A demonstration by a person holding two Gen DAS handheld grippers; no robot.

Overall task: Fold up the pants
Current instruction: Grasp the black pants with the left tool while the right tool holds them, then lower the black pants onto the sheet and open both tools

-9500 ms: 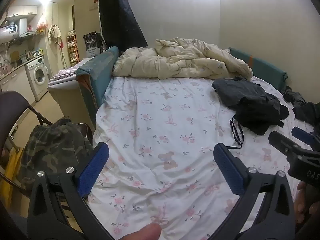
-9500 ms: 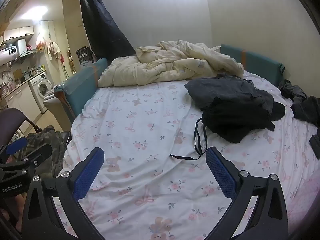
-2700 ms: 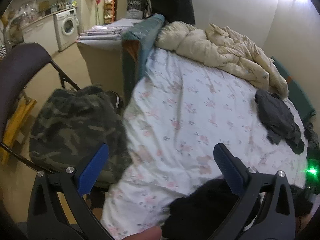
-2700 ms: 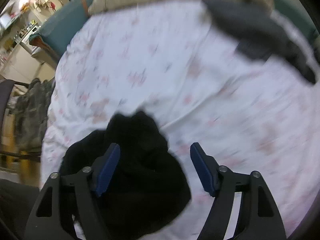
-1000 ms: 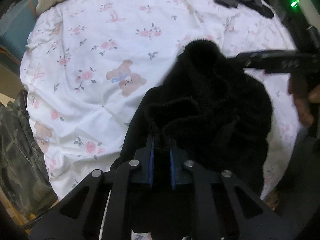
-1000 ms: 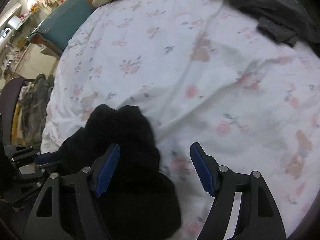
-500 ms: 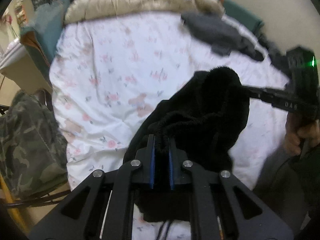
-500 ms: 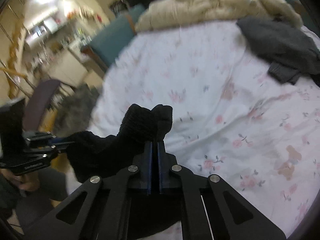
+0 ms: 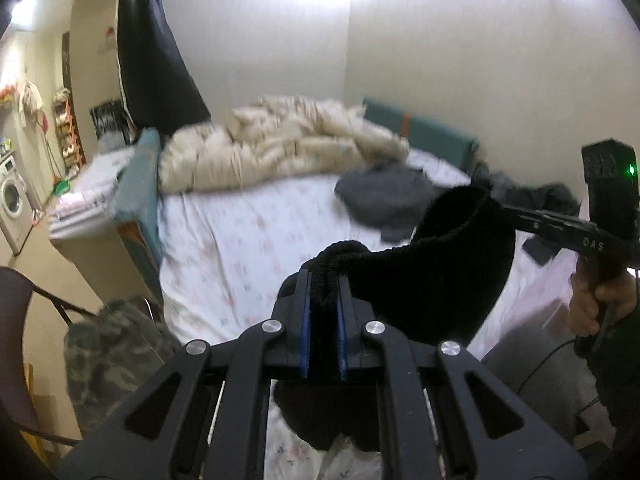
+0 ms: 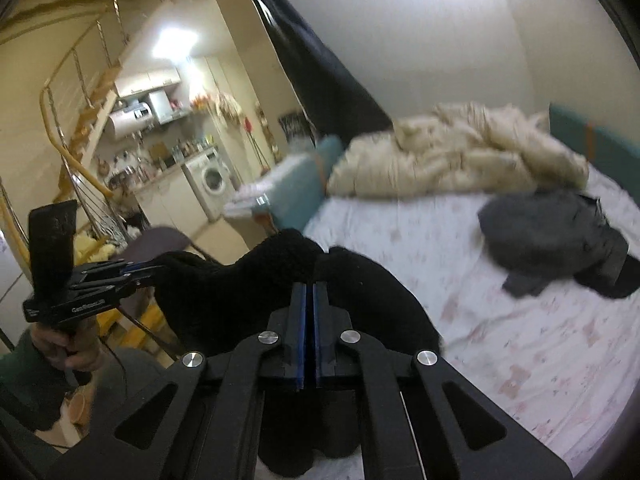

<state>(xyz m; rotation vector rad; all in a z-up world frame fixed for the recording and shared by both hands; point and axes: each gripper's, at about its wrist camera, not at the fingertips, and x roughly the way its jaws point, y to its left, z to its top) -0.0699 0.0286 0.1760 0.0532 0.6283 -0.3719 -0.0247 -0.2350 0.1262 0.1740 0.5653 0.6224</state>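
Note:
Black fleece pants (image 9: 440, 272) hang in the air above the near edge of the bed, stretched by their elastic waistband between both grippers. My left gripper (image 9: 323, 280) is shut on the waistband; it also shows at the left of the right wrist view (image 10: 140, 270). My right gripper (image 10: 309, 292) is shut on the other side of the waistband; it also shows at the right of the left wrist view (image 9: 500, 208). The pants (image 10: 240, 292) droop below the jaws, and their legs are hidden under the grippers.
The bed with a white floral sheet (image 9: 240, 248) lies ahead. A cream duvet (image 9: 280, 144) is bunched at its far end. Dark grey clothes (image 10: 552, 240) lie on the right. A chair with camouflage clothing (image 9: 108, 352) stands at the left. A washing machine (image 10: 212, 180) is behind.
Both grippers have lifted the pants off the bed and raised them, tilting up to face the room. The right gripper closed on the waistband about half a second ago.

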